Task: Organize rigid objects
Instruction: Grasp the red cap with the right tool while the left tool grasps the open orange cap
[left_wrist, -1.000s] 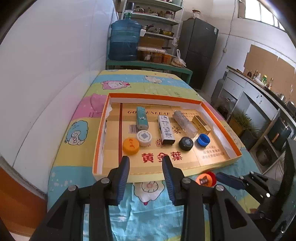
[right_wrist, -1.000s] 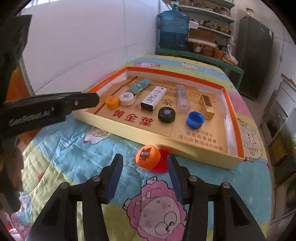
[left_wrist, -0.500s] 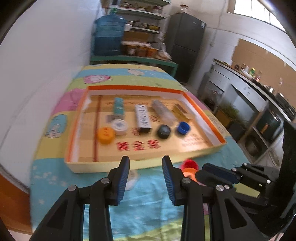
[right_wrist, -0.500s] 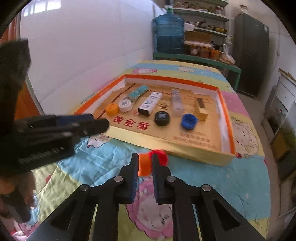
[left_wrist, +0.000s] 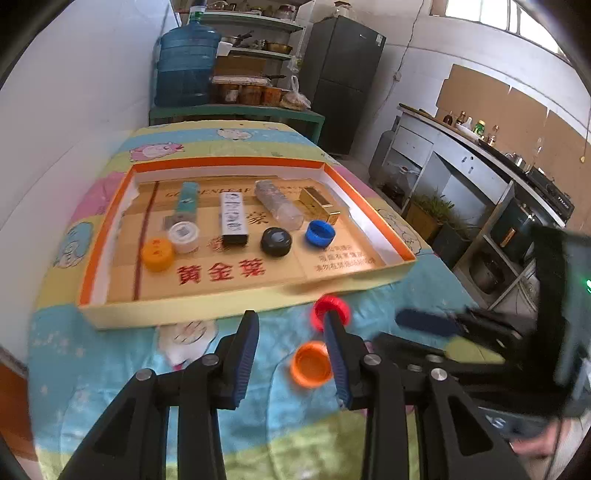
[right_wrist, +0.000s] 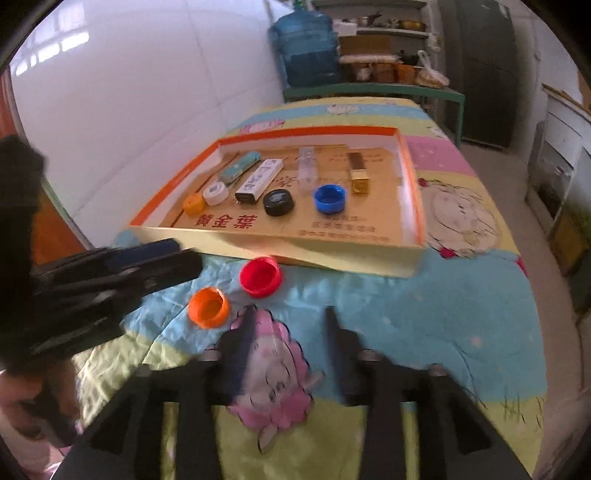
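While the right tongs (right_wrist: 288, 321) were opening with nothing between them and the left tongs (left_wrist: 291, 332) stood partly open and empty, the upturned orange plastic cap (right_wrist: 208, 307) and red plastic cap (right_wrist: 260, 277) lay on the worktop (right_wrist: 424, 306) beside the cardboard tray's (right_wrist: 332, 260) near edge.

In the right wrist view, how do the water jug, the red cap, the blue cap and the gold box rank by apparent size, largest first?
1. water jug, largest although farthest.
2. red cap.
3. blue cap, smaller than the red cap, but it lies farther away, so true size is unsure.
4. gold box, about as long as the blue cap but narrower.
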